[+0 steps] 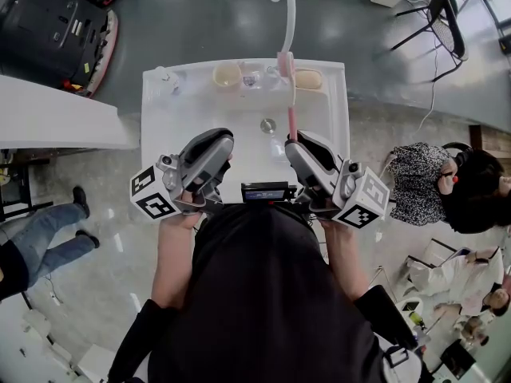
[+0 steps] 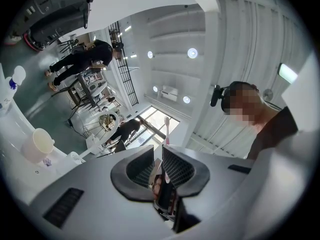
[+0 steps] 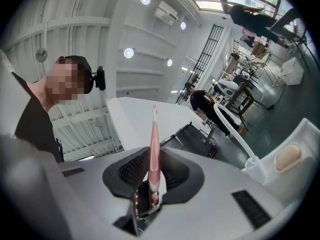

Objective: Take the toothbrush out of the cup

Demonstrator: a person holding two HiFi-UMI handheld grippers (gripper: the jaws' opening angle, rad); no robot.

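Toothbrush [image 3: 153, 129], one, gripped in right claw [image 3: 153, 160]; one cup [image 1: 227, 74] on sink [image 1: 164, 122]

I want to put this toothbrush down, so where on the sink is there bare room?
Bare: the left half of the white basin, between round drain and left rim. Crowded: the back ledge, with cream cup, white curved tap and beige soap bar.

Head view steeply down on washstand [image 1: 160, 110], cup [image 1: 227, 74] at twelve o'clock, gripper views close behind their jaws, tilted upward, left one sharing the cup at nine o'clock.
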